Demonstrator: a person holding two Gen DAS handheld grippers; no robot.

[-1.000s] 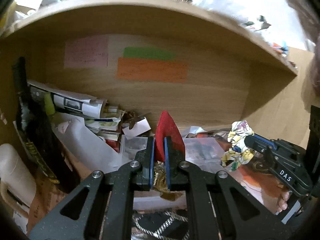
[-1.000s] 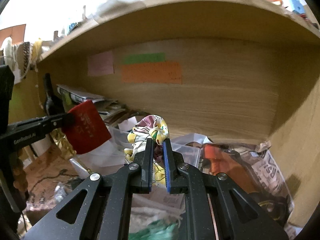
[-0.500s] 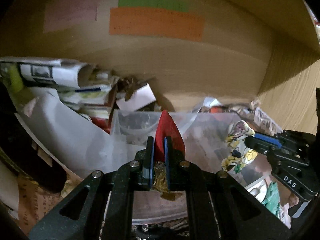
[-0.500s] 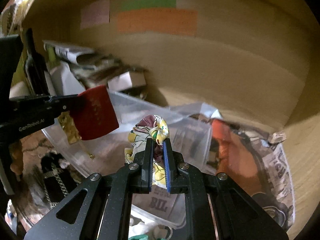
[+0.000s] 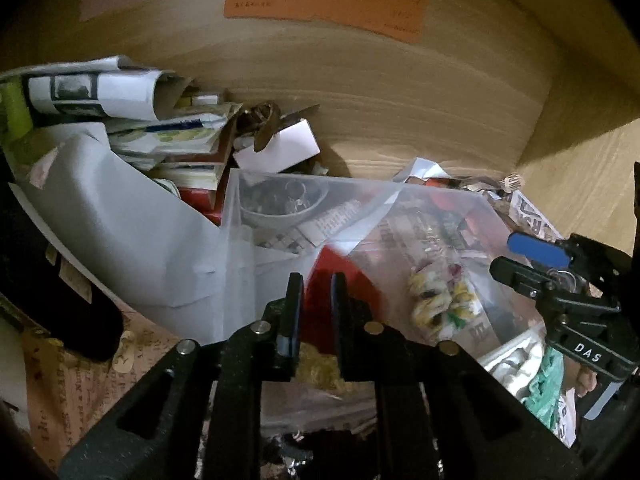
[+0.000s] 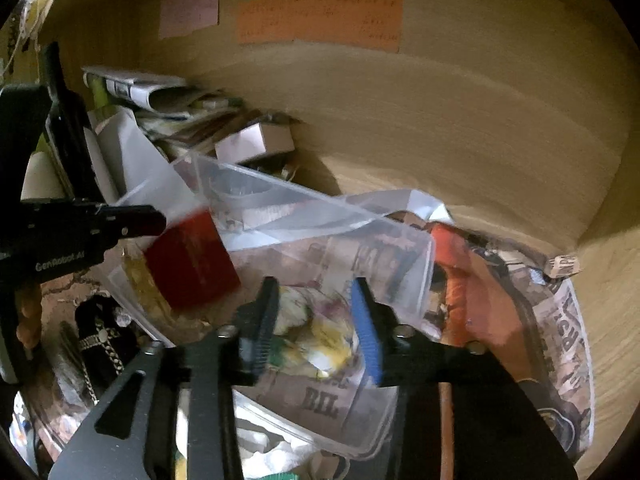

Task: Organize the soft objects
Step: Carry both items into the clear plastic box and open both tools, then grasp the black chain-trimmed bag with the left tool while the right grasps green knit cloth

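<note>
A clear plastic bin (image 5: 404,200) (image 6: 420,252) sits under the wooden shelf. My left gripper (image 5: 314,308) has its jaws parted a little around a red cloth with gold trim (image 5: 320,292), which hangs into the bin; it also shows in the right wrist view (image 6: 192,264). My right gripper (image 6: 316,320) is open over the bin. The floral yellow cloth (image 6: 316,336) lies loose in the bin between its fingers; it also shows in the left wrist view (image 5: 440,300).
Rolled papers and booklets (image 5: 120,100) pile at the back left with a white box (image 5: 280,148). Newspaper (image 6: 560,340) and an orange item (image 6: 460,280) lie right of the bin. A black chain bag (image 6: 96,340) lies at the front left. The shelf back wall (image 5: 400,92) is close.
Both grippers moved down and forward into the bin. The right gripper opened and let the floral cloth drop. The left jaws widened slightly around the red cloth.
</note>
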